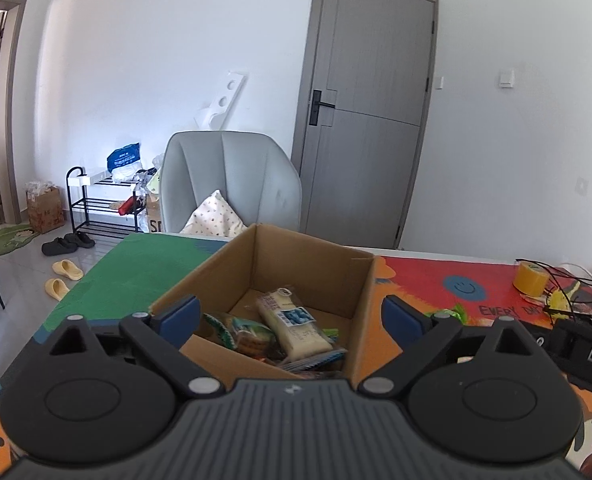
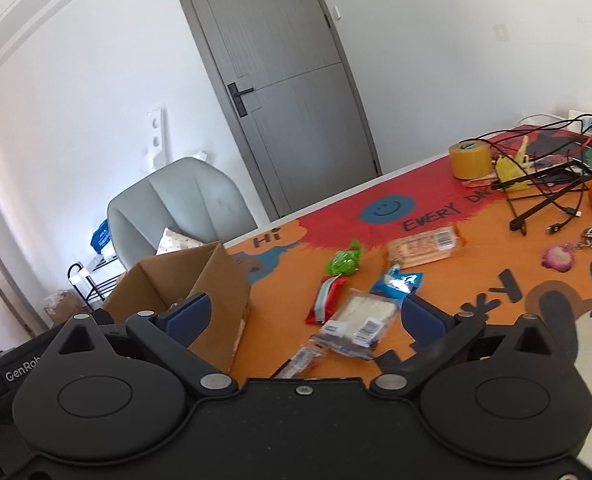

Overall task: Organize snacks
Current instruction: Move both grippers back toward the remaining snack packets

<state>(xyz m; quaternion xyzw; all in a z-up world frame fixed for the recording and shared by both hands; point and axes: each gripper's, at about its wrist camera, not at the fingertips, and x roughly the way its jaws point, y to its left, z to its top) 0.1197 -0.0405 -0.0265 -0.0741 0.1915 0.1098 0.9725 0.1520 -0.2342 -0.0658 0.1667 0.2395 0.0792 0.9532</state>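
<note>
Right wrist view: both tongs gape empty over a colourful table mat (image 2: pixel 475 272) before a grey door (image 2: pixel 292 80).

Bright, even daylight, fisheye bending at the edges, and perhaps slight motion blur low down.

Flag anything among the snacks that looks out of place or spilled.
Nothing spilled or damaged. Several snack packets lie scattered on the table mat beside the cardboard box rather than inside it, at mixed angles; others already sit in the box.
</note>
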